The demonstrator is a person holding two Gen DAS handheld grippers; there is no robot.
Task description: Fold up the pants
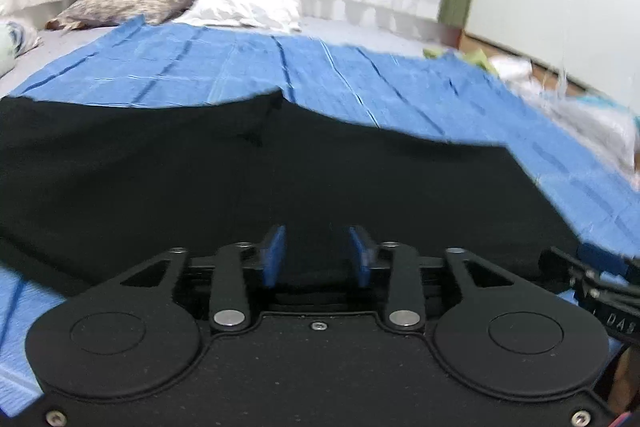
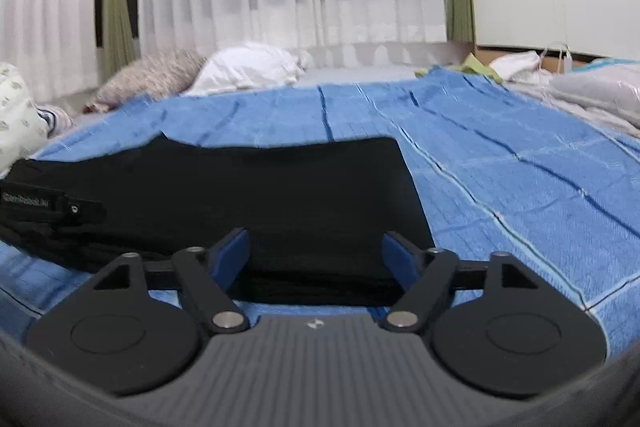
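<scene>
Black pants (image 1: pixel 280 167) flat on blue sheet (image 1: pixel 200 59), frame centre. Left tongs (image 1: pixel 318 255) part-open, right tongs (image 2: pixel 316 255) wide, both empty. Pinch near hem fully, both layers, lift evenly, fold square.

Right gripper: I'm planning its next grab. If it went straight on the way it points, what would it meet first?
Most likely the black pants lying on the blue cloth, whose near edge sits just beyond the right gripper and its open fingers; depth is uncertain.
</scene>
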